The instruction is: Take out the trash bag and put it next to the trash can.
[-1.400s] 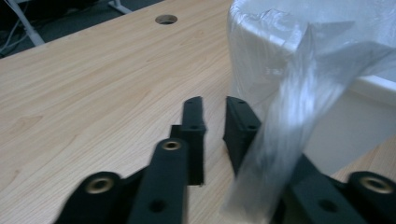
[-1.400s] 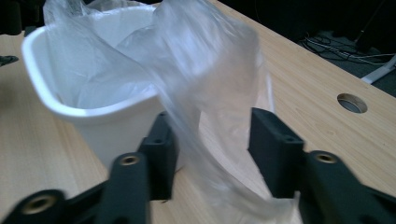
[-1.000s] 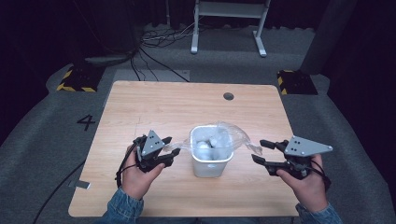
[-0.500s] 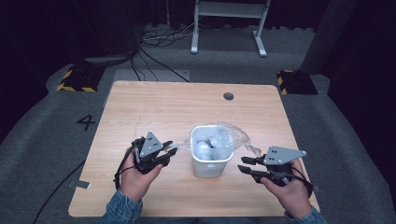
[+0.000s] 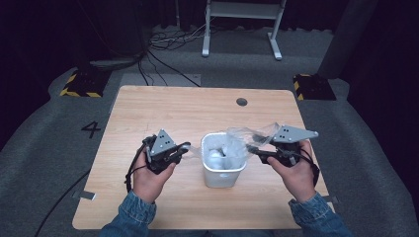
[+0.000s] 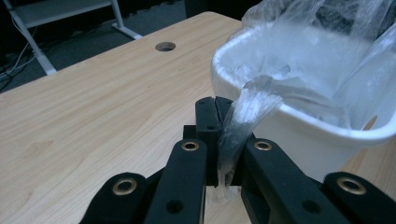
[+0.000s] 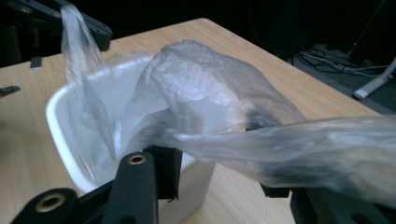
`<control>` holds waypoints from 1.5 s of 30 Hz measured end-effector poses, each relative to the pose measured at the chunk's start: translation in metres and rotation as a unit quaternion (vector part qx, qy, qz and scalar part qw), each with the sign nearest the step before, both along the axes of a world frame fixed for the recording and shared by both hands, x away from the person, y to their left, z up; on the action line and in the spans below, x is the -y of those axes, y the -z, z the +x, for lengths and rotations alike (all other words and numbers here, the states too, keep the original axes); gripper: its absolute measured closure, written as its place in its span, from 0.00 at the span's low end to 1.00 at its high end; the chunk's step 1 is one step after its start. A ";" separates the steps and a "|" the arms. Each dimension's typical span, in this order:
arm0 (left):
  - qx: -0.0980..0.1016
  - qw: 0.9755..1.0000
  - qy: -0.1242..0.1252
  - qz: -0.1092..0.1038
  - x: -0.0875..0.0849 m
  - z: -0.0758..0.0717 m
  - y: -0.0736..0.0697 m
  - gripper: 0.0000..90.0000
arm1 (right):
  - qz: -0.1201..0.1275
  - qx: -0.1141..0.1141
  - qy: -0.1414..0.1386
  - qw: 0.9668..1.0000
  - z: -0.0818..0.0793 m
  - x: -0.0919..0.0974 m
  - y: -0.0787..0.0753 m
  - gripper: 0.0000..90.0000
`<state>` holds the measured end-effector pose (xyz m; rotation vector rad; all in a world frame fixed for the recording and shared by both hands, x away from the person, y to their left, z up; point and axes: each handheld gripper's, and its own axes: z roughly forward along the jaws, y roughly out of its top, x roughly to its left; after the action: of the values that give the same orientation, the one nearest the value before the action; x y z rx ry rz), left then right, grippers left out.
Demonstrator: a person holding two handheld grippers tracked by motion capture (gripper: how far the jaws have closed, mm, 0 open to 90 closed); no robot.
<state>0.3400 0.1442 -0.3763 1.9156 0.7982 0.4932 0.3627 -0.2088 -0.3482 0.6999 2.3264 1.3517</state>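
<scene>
Wooden table [image 5: 163, 113] wide open beyond white bin [image 5: 223, 172]; left gripper [image 6: 224, 154] pinches plastic bag [image 5: 237, 143] edge; right gripper [image 5: 257, 150] probably gripping opposite edge.

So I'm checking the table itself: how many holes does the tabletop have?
1: a round hole near the far edge of the table, beyond the white bin. The bin and hands could hide others.

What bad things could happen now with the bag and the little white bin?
1. The left gripper pinches just a thin twisted strip of the plastic bag; a hard pull might tear it or let it slip out.
2. The white bin stands loose on the table. Pulling the bag sideways could tip or drag it.
3. At the right gripper, the bag drapes across the jaws, so the grip looks unsure and may miss the edge.
</scene>
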 end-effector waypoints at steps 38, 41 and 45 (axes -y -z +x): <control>0.036 0.998 0.036 -0.033 0.022 -0.002 -0.026 0.99 | -0.035 -0.079 -0.132 0.988 0.017 -0.129 0.010 0.40; 0.047 0.997 0.046 -0.034 0.027 -0.004 -0.029 0.98 | -0.023 -0.101 -0.132 0.986 0.018 -0.129 0.012 0.50; 0.051 0.997 0.052 -0.032 0.031 -0.006 -0.031 0.98 | -0.004 -0.116 -0.137 0.984 0.018 -0.128 0.013 0.73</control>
<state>0.3338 0.1133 -0.3453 1.8467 0.6365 0.4911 0.3807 -0.0806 -0.3609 0.5763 2.6945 1.4396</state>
